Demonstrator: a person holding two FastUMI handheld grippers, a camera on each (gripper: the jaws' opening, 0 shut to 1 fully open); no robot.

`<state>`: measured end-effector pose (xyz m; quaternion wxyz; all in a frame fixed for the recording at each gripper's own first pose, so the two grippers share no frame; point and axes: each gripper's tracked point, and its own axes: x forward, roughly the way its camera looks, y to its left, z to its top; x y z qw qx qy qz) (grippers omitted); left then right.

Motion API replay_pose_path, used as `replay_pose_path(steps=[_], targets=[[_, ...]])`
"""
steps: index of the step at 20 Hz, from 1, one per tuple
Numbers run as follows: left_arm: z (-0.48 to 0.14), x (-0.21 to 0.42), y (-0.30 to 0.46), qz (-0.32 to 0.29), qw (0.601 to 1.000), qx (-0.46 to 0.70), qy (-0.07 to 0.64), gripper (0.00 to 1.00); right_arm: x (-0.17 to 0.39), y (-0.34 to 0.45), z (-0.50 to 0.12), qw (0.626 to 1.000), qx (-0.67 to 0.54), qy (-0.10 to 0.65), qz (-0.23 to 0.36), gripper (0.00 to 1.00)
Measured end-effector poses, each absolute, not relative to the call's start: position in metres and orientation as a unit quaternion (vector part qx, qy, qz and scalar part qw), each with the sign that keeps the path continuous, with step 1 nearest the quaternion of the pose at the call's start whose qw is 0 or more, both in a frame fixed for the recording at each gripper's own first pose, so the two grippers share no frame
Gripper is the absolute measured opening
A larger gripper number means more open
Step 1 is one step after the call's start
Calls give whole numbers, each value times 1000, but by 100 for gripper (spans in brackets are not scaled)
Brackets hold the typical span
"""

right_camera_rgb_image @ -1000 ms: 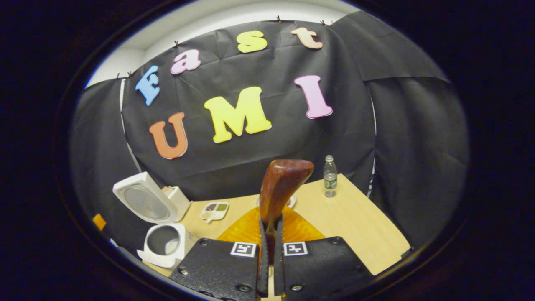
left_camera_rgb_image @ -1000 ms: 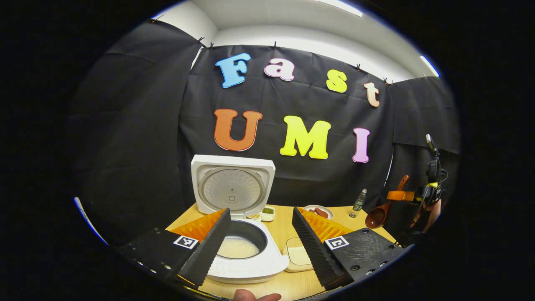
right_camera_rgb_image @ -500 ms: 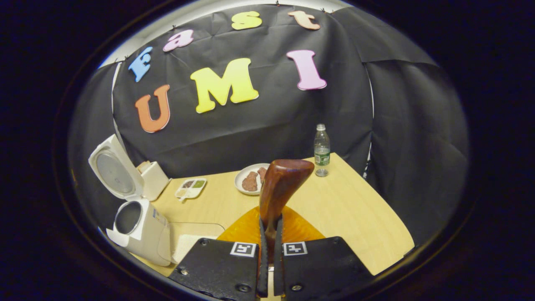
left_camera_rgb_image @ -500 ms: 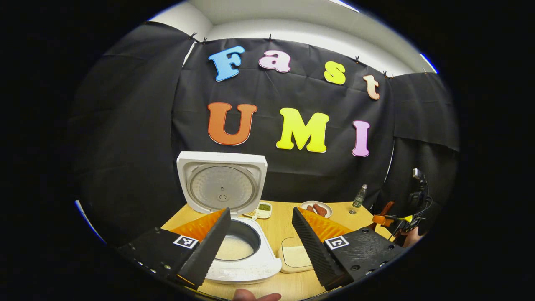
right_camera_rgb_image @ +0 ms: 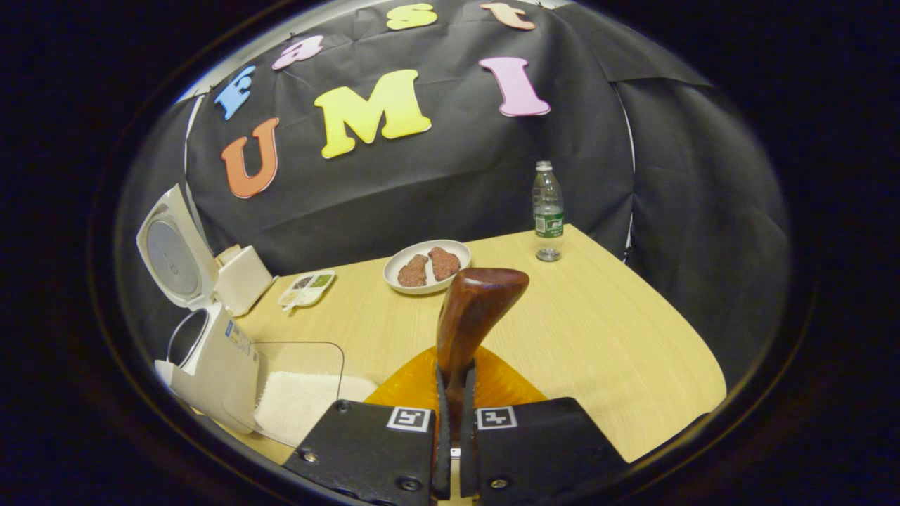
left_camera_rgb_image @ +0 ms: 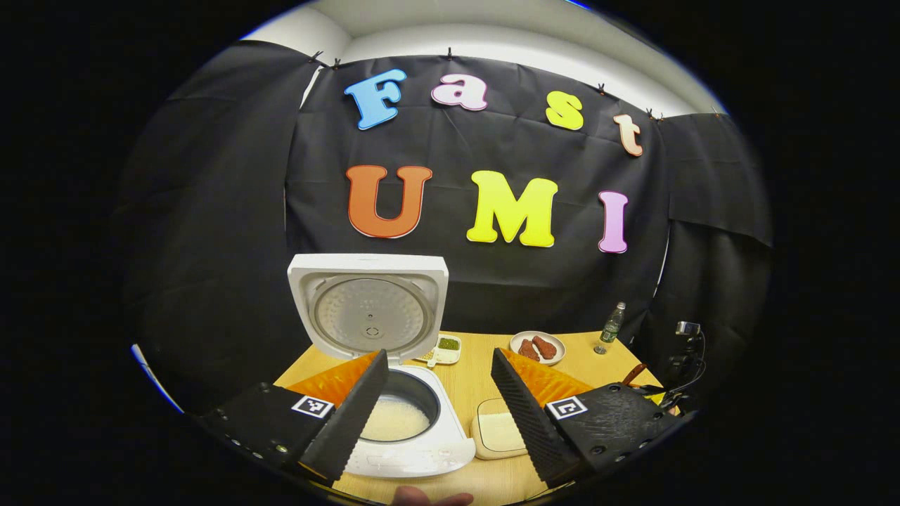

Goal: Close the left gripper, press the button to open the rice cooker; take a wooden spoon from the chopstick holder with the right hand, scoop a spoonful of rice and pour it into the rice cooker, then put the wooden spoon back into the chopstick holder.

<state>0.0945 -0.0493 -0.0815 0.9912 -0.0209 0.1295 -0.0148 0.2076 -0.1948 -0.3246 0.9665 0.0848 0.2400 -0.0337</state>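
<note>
The white rice cooker (left_camera_rgb_image: pixel 415 450) stands with its lid (left_camera_rgb_image: pixel 368 309) upright, and white rice lies in its pot (left_camera_rgb_image: pixel 395 420). My left gripper (left_camera_rgb_image: pixel 439 355) hovers open just in front of it, one finger on each side of the pot. A clear box of rice (left_camera_rgb_image: pixel 498 430) sits right of the cooker. My right gripper (right_camera_rgb_image: pixel 455 372) is shut on the handle of the wooden spoon (right_camera_rgb_image: pixel 477 306), whose bowl points up and forward. The cooker (right_camera_rgb_image: pixel 211 362) and the rice box (right_camera_rgb_image: pixel 302 393) lie low on its left. The right gripper (left_camera_rgb_image: pixel 668 372) shows far right.
On the wooden table (right_camera_rgb_image: pixel 598 337) stand a plate with brown meat pieces (right_camera_rgb_image: pixel 427 266), a water bottle (right_camera_rgb_image: pixel 548 211) at the back edge and a small divided dish (right_camera_rgb_image: pixel 306 288). A white boxy container (right_camera_rgb_image: pixel 242 277) stands beside the lid. A fingertip (left_camera_rgb_image: pixel 429 497) shows at the near edge.
My right gripper has come down toward the table with the spoon still in it. It has sunk low at the far right in the left gripper view. The left gripper has barely moved.
</note>
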Motion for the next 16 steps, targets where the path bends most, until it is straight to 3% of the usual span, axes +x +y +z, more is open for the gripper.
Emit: replay_pose_path(steps=[6, 7, 8, 9, 10, 11, 16], targets=[[-72, 98, -55, -25, 993, -15, 116, 95, 205, -191, -323, 968, 90, 231, -25, 23], [-70, 98, -54, -25, 993, -16, 113, 95, 202, -193, -319, 969, 83, 231, -28, 29], [-68, 98, -53, -24, 993, -18, 110, 94, 203, -196, -318, 969, 76, 231, -33, 46], [-63, 99, -51, -23, 994, -20, 103, 94, 200, -200, -311, 970, 68, 229, -40, 55], [-59, 99, -47, -21, 995, -20, 97, 94, 198, -203, -304, 970, 65, 230, -42, 77], [-54, 102, -42, -17, 996, -19, 90, 94, 195, -203, -295, 972, 67, 223, -42, 83], [-34, 111, -7, 11, 997, -18, 73, 94, 181, -220, -228, 980, 69, 177, -68, 92]])
